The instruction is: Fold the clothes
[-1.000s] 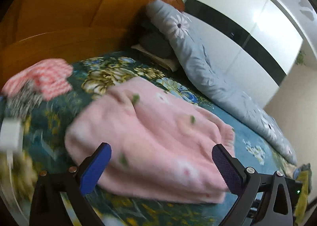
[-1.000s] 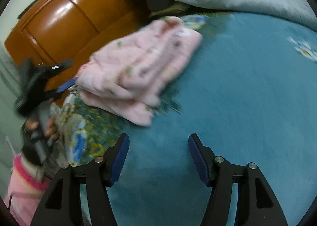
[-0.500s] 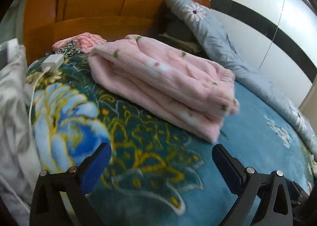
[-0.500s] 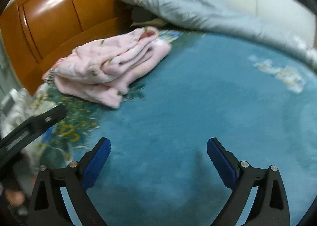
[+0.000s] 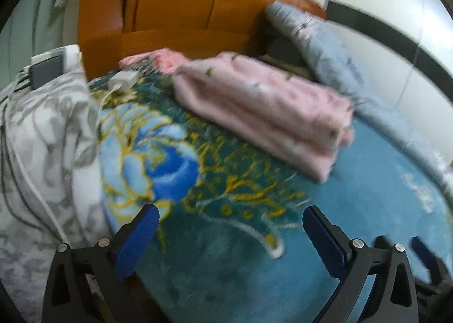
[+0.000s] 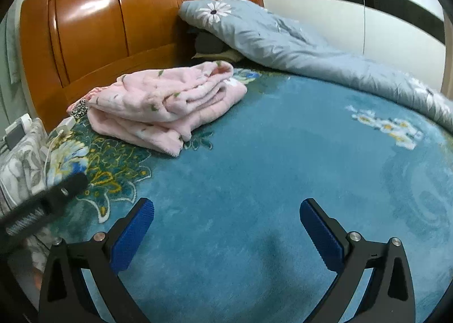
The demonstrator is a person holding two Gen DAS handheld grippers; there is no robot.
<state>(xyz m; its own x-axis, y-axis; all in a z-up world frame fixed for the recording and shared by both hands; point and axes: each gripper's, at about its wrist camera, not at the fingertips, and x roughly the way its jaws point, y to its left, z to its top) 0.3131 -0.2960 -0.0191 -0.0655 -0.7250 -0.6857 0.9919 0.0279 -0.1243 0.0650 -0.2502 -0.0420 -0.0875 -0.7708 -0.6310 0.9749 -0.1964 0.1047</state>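
A folded pink fleece garment with small leaf prints lies on the blue floral blanket near the wooden headboard; it also shows in the right wrist view. My left gripper is open and empty, low over the blanket, well short of the garment. My right gripper is open and empty over the plain blue part of the blanket. The left gripper's body shows blurred at the left edge of the right wrist view.
An orange wooden headboard stands behind. A grey-blue quilt lies along the far side. A white charger with cable and a red-white cloth lie by the headboard. A grey floral pillow with a phone sits at left.
Both grippers have pulled back from the pink garment, which now lies folded and further off. The right gripper's jaws have opened wider than a second ago.
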